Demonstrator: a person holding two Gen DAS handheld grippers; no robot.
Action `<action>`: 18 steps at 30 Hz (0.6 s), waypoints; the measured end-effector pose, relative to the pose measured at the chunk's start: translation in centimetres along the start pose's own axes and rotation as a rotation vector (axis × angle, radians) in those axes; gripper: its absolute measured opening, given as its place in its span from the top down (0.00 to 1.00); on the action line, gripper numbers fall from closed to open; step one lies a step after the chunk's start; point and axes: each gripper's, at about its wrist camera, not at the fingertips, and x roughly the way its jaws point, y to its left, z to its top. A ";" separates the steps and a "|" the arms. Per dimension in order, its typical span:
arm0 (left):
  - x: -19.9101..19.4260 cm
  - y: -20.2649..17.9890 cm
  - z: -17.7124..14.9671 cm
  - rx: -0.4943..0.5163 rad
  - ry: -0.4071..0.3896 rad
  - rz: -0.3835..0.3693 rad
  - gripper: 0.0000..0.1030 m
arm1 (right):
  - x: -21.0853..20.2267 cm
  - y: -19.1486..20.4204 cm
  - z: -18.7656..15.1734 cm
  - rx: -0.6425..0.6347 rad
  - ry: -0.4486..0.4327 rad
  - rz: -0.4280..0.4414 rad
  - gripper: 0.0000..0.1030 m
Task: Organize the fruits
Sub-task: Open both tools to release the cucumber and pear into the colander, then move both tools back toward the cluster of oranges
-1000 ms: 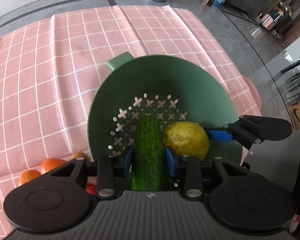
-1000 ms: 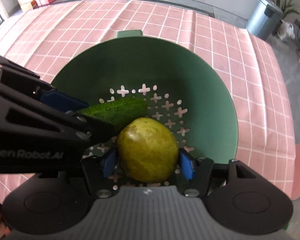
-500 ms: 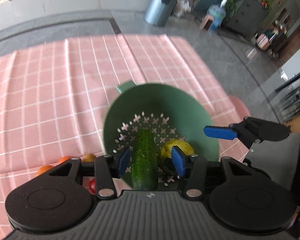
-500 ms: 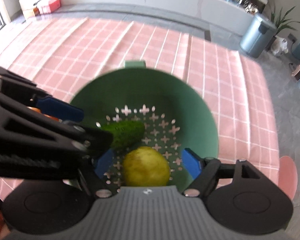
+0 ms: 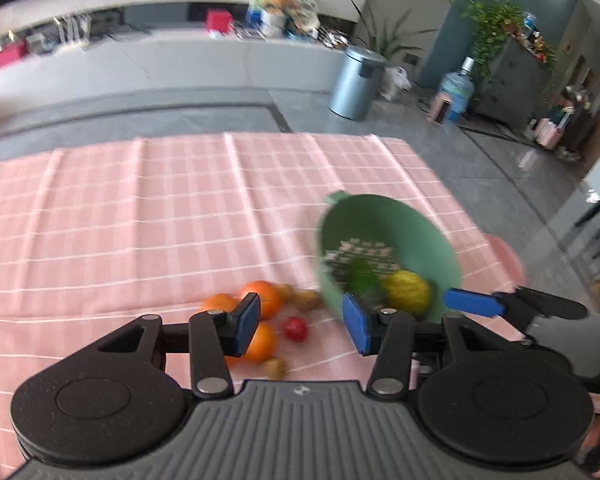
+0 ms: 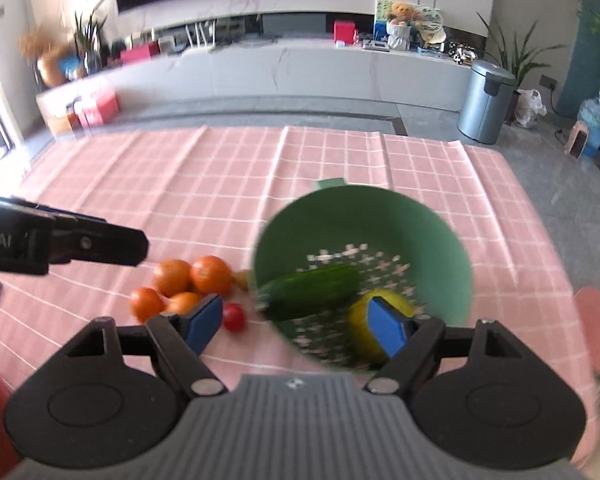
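left gripper (image 5: 302,326) held wide, empty | right gripper (image 6: 296,326) likewise | cucumber (image 6: 310,290), lemon (image 6: 380,320) seen inside green colander (image 6: 364,208) | oranges (image 6: 192,280), cherry tomato (image 6: 234,317) left of it | risk: round fruit nudged, rolled away

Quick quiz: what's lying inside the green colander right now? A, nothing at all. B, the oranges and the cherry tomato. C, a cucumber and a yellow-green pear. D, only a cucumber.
C: in the right wrist view the cucumber and the yellow-green pear lie in the green colander, while the oranges and cherry tomato sit on the cloth beside it.
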 end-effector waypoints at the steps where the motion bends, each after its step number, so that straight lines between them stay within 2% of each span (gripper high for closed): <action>1: -0.3 0.4 -0.4 0.011 -0.009 0.028 0.45 | -0.2 0.5 -0.5 0.017 -0.009 0.010 0.26; 5: -0.8 2.4 -1.6 0.009 -0.010 0.080 0.45 | 0.0 2.1 -2.3 0.065 -0.046 0.026 0.26; 11: -1.0 5.5 -3.1 -0.065 -0.026 0.075 0.45 | 1.8 3.4 -4.0 0.119 -0.024 0.015 0.25; 18: -0.6 8.2 -4.8 -0.141 -0.045 0.050 0.45 | 3.0 4.2 -5.4 0.114 -0.066 -0.005 0.30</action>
